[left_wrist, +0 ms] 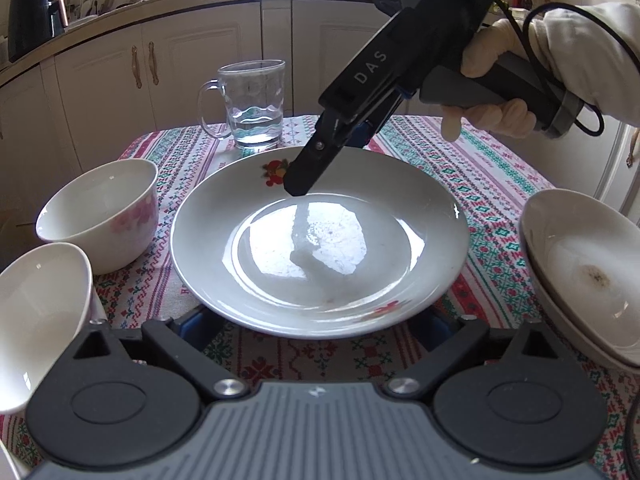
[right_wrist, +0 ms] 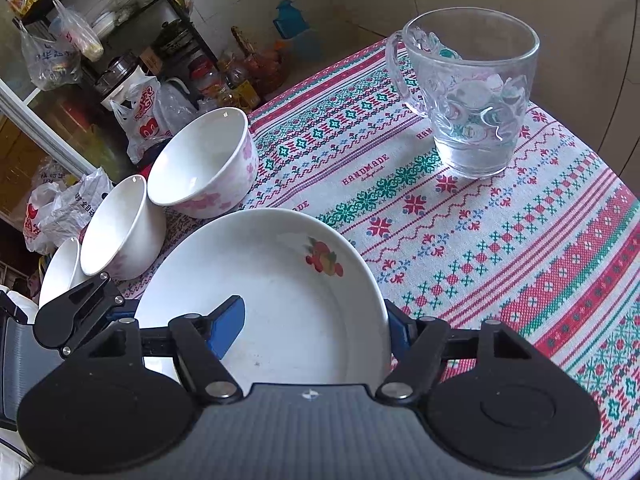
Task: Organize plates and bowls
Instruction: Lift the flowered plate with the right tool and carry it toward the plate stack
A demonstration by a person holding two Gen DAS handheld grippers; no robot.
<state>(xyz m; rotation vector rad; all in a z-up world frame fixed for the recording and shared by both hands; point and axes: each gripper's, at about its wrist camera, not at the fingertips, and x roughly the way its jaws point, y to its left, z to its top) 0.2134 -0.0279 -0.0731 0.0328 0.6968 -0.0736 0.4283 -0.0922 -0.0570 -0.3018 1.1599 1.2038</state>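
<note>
While the fruit-printed plate [left_wrist: 320,240] lay mid-table between the bowls, its far rim was straddled by the spread right gripper [right_wrist: 316,320]; the left gripper [left_wrist: 320,324], fingers hidden beneath, could not be judged.

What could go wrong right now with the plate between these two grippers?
The plate looks glossy, and the right hand-held gripper is over only its far rim, so it may slip or tilt when lifted. The glass mug holds water just behind that rim; a swing could tip it. Bowls crowd the left side.
</note>
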